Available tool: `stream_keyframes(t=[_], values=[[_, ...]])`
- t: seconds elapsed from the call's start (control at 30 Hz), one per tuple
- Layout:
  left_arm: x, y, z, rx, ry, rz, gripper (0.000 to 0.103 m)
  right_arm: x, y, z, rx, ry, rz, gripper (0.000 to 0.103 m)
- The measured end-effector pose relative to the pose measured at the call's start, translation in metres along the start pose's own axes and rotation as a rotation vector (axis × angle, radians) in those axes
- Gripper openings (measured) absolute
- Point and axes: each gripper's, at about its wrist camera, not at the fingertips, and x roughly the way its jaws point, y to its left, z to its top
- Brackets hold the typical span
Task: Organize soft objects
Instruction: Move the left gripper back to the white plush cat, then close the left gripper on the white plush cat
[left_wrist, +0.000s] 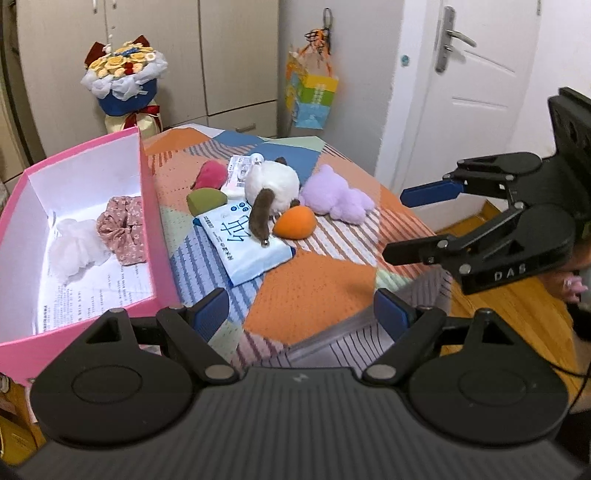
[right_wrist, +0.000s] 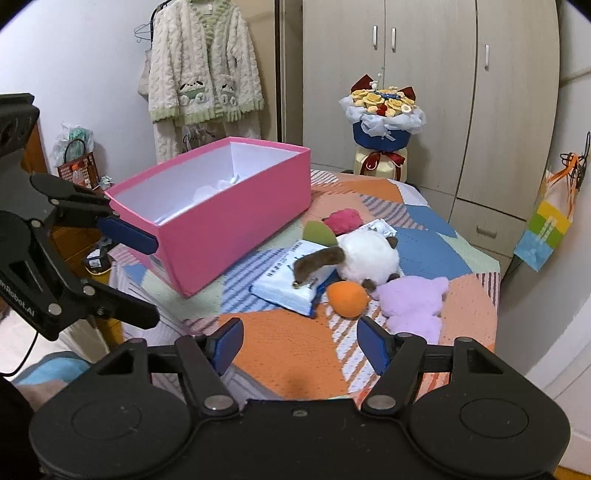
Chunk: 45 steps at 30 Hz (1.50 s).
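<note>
Desk (left_wrist: 314, 288) draped in patchwork cloth of orange, blue and stripes. At nine o'clock, open pink box (left_wrist: 155, 236). Toward twelve, clustered: tissue pack (left_wrist: 243, 243), orange plush (left_wrist: 295, 222), purple plush (left_wrist: 338, 197), white-and-brown plush (left_wrist: 273, 181) partly on the pack, green piece (left_wrist: 207, 201), red piece (left_wrist: 212, 173).

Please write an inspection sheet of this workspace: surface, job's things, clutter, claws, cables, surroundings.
Surface: patchwork cover, orange, blue and striped patches.
Job's things: pink box holds a floral scrunchie and white scrunchie; outside lie white plush, purple plush, orange plush, green plush, red plush.
Clutter: tissue pack under the white plush's tail.
Claws: left claw open, empty; right claw open, empty.
Cables: thin black cable at the right.
Surroundings: bouquet, wardrobe, door, hanging robe.
</note>
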Motion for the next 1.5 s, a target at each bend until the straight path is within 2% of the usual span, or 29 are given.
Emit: stream_keyframes(t=[0.17, 0.4, 0.5, 0.83, 1.03, 1.37, 1.5], values=[[0.035, 0.000, 0.004, -0.035, -0.002, 0.056, 0.085, 0.021, -0.016, -0.004, 0.004, -0.032, -0.027, 0.073], [0.064, -0.008, 0.008, 0.015, -0.031, 0.125, 0.085, 0.052, -0.037, -0.006, 0.031, -0.020, -0.026, 0.073], [0.070, -0.006, 0.012, -0.009, -0.021, 0.097, 0.085, 0.062, -0.043, -0.008, 0.027, -0.008, -0.038, 0.073], [0.086, 0.011, 0.029, -0.125, -0.067, 0.091, 0.082, 0.076, -0.054, -0.011, -0.020, 0.001, -0.022, 0.073], [0.096, 0.013, 0.036, -0.143, -0.102, 0.071, 0.082, 0.079, -0.056, -0.009, -0.043, 0.003, -0.027, 0.073], [0.121, 0.014, 0.065, -0.150, -0.127, 0.049, 0.081, 0.081, -0.092, -0.006, 0.081, -0.004, -0.084, 0.073], [0.130, 0.020, 0.071, -0.181, -0.117, 0.044, 0.074, 0.082, -0.098, 0.002, 0.097, -0.020, -0.071, 0.073]])
